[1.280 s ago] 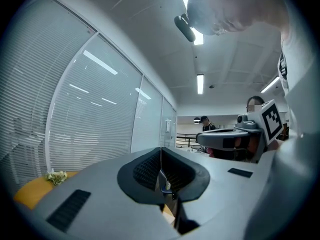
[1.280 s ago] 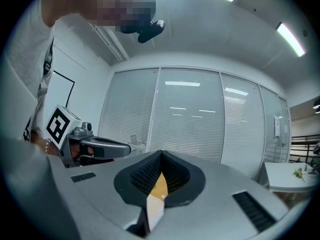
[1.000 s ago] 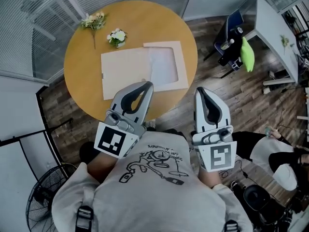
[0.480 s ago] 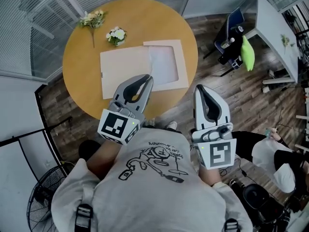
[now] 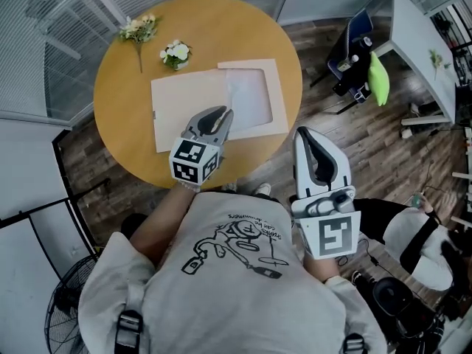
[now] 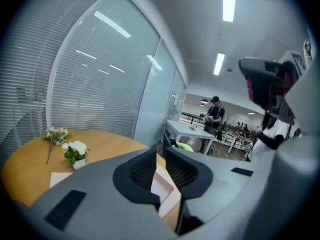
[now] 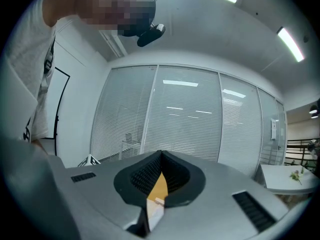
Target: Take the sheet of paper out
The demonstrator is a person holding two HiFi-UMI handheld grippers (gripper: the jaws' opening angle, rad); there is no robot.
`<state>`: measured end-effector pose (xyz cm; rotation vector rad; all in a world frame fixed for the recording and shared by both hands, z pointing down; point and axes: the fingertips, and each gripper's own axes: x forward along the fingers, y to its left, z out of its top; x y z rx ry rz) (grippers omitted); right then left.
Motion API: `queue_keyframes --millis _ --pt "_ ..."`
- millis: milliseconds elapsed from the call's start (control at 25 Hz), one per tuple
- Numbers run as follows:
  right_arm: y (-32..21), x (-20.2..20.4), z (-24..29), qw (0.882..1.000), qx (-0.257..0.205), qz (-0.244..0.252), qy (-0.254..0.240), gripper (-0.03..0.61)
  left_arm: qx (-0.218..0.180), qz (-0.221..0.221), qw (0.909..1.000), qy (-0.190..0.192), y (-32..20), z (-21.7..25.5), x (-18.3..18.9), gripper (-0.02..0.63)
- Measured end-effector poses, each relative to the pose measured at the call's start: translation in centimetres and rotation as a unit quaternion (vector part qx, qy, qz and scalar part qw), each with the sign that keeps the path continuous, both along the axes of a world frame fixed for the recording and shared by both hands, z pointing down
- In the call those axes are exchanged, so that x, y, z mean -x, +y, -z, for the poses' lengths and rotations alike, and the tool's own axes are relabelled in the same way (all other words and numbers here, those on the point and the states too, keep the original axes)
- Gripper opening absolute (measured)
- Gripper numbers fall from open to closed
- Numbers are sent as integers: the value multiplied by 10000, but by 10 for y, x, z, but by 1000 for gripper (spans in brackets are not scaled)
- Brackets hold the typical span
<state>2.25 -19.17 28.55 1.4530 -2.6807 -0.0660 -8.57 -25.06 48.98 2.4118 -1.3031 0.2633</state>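
A beige paper folder (image 5: pixel 188 109) lies on the round wooden table (image 5: pixel 214 28), its right half a frame around a clear window (image 5: pixel 251 98) with a pale sheet behind it. My left gripper (image 5: pixel 220 113) hangs low over the folder's near edge. Its jaws have just been opening and stand a little apart with nothing between them. In the left gripper view the folder (image 6: pixel 160 186) shows through the gap of that gripper (image 6: pixel 161 151). My right gripper (image 5: pixel 310 137) is held off the table's near right edge, with its jaws together and nothing in them.
Two small flower bunches (image 5: pixel 140 29) (image 5: pixel 175 54) lie at the table's far left. A chair with a green item (image 5: pixel 376 80) and a white desk (image 5: pixel 417 50) stand to the right. A fan (image 5: pixel 70 293) is at the lower left, a seated person (image 5: pixel 420 242) at the right.
My left gripper has dropped and gone forward from in front of my chest to the folder's near edge, and its jaws have parted slightly. The right gripper has stayed put.
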Motion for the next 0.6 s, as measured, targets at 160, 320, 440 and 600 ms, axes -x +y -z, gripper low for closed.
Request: queue_keyframes --millis 160,320,440,600 --pt "-5 -2 -2 10000 42 -62 3 8 353 -55 9993 -131 -16 -42 -1 72" --pt "-7 0 -6 9999 90 -76 64 8 754 -79 9969 -217 -30 -86 1 80" --pt "-9 1 -7 9999 85 -111 60 8 1032 -102 9940 -349 -41 -120 2 84" --pt "-12 0 -9 9998 116 -151 60 8 1302 -109 9897 -586 -53 -157 1 87"
